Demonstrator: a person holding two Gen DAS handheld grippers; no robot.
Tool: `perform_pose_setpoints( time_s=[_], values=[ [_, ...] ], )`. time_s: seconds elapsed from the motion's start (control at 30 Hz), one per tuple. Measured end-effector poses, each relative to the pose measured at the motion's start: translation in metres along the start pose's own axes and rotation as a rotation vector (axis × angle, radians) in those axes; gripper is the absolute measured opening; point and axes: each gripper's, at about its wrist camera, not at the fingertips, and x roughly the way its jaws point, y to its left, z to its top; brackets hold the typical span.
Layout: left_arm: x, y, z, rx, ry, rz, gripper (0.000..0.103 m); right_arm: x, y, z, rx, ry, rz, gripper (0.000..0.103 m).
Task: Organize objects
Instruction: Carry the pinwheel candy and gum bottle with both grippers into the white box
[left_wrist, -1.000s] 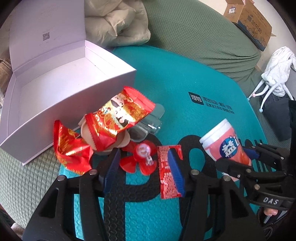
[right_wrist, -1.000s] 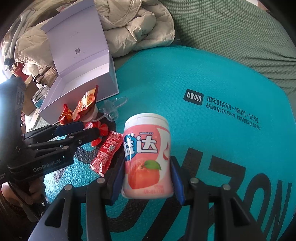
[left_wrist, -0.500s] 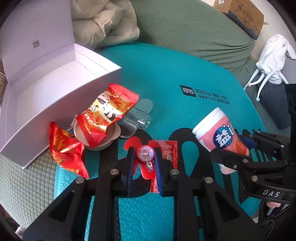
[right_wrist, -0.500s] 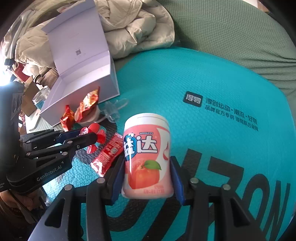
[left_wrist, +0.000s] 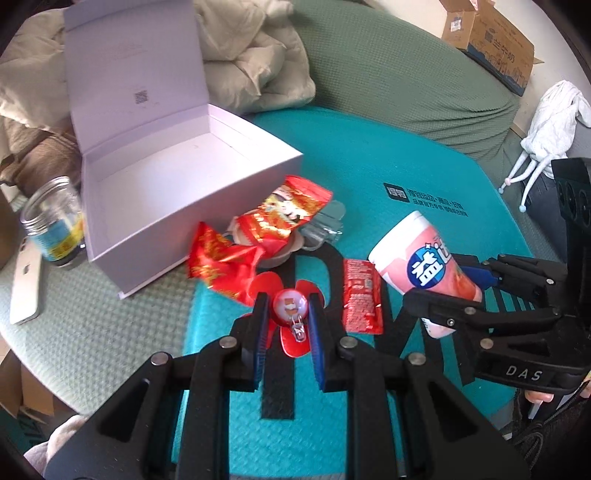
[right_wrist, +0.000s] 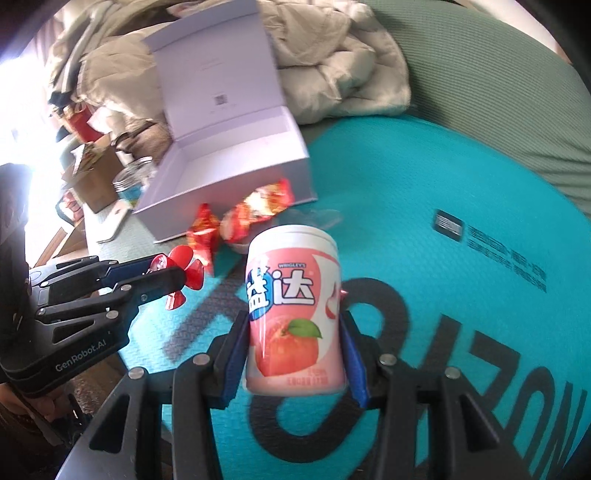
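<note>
Gripping a red flower clip (left_wrist: 290, 314), the left gripper (left_wrist: 286, 325) fingers are risking slippage; the right gripper (right_wrist: 293, 354) is clamping the gum bottle (right_wrist: 293, 314).

"wrigley's" on gum bottle (right_wrist: 293, 314); "das" on right gripper (left_wrist: 469, 291).

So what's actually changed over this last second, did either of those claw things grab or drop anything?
The left gripper closed its open fingers on the red flower clip and lifted it off the teal mat. The right gripper kept its hold on the pink gum bottle. The white box, red candy wrappers and red sachet stayed put.
</note>
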Motion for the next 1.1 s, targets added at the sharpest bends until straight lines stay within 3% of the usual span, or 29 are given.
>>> perform_pose_setpoints(
  time_s=[0.27,0.57,0.8,1.1],
  values=[
    [-0.039,0.029,-0.015,-0.044,-0.031,0.118,0.019,0.006,0.047,0.008,-0.095,-0.001,0.093,0.048],
    [-0.069,0.061,-0.021,-0.103,-0.043,0.186,0.019,0.004,0.084,0.026,-0.183,-0.009,0.145,0.048],
    [-0.079,0.073,-0.008,-0.123,-0.057,0.198,0.019,0.002,0.086,0.047,-0.207,-0.03,0.142,0.048],
    [-0.069,0.089,0.017,-0.17,-0.014,0.182,0.019,0.007,0.084,0.074,-0.237,-0.047,0.142,0.048]
  ],
)
